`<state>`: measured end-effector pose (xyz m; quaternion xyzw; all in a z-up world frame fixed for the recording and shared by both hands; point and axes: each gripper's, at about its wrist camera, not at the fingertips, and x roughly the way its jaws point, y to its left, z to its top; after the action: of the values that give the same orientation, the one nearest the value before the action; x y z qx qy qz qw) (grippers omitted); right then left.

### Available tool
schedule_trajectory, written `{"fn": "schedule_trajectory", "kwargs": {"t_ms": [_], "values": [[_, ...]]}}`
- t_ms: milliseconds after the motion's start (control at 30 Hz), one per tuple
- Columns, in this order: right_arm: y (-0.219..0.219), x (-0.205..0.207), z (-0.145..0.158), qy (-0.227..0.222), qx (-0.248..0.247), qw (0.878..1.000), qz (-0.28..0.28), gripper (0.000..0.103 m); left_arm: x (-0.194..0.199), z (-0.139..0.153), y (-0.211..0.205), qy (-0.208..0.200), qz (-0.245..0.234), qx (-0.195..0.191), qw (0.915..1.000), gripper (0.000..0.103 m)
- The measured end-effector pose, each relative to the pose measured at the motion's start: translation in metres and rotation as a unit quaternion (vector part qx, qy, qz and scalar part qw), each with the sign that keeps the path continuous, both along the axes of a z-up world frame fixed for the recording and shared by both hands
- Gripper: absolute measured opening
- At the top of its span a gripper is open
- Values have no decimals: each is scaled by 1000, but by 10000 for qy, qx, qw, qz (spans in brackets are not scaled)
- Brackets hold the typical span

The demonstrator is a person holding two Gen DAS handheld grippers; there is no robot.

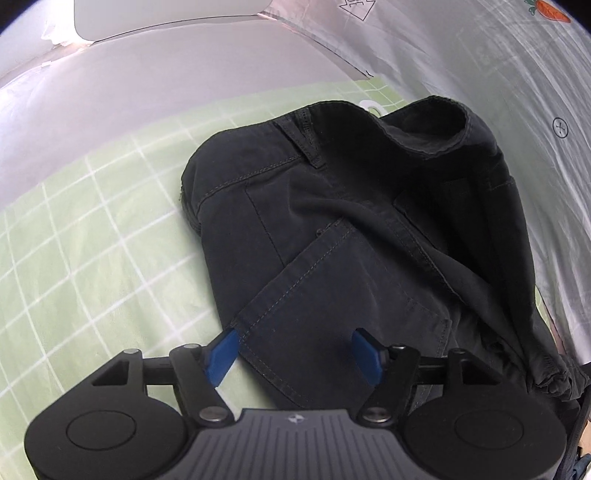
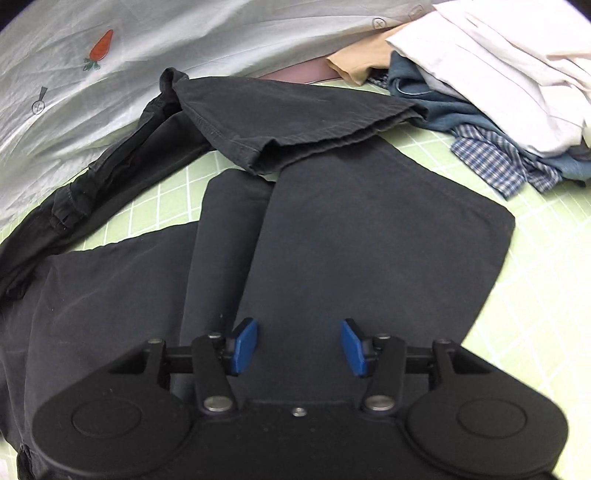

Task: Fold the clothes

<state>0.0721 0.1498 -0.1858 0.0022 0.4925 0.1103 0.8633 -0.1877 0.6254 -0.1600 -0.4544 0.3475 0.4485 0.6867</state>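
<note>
Dark trousers (image 1: pixel 332 229) lie partly folded on a green checked sheet (image 1: pixel 74 240). The left wrist view shows their waist end, with a belt loop and a back pocket (image 1: pixel 332 295). My left gripper (image 1: pixel 293 350) is open just above that pocket, its blue pads (image 1: pixel 221 354) apart with nothing pinched. In the right wrist view the trouser legs (image 2: pixel 369 240) lie flat, and one hem end (image 2: pixel 295 122) is folded back across them. Over the flat leg panel my right gripper (image 2: pixel 299 345) also stands open, holding nothing.
A white sheet with a carrot print (image 2: pixel 101 46) lies beyond the trousers. A pile of other clothes (image 2: pixel 498 92), white, blue denim and plaid, sits at the upper right of the right wrist view. A white pillow (image 1: pixel 166 14) lies at the far edge.
</note>
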Motion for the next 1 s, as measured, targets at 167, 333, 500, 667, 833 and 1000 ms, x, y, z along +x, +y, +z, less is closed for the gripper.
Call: {"fn": "schedule_trajectory", "kwargs": {"t_ms": [167, 333, 500, 667, 833, 1000], "values": [[-3, -5, 5, -40, -98, 9999, -123, 54, 8, -6, 1, 193, -29, 95, 9998, 74], [-2, -11, 12, -84, -122, 9998, -127, 54, 1, -6, 1, 203, 127, 7, 9997, 74], [-1, -17, 9, 0, -191, 9997, -128, 56, -3, -5, 2, 139, 127, -27, 9998, 75], [-1, -18, 1, 230, -183, 9992, -265, 56, -1, -5, 7, 173, 213, -38, 9996, 74], [0, -19, 2, 228, -135, 9994, -232, 56, 9, -2, 7, 552, -17, 332, 9979, 13], [1, -20, 5, 214, -98, 9995, -219, 56, -3, 9, 2, 327, 179, 580, 9976, 10]]}}
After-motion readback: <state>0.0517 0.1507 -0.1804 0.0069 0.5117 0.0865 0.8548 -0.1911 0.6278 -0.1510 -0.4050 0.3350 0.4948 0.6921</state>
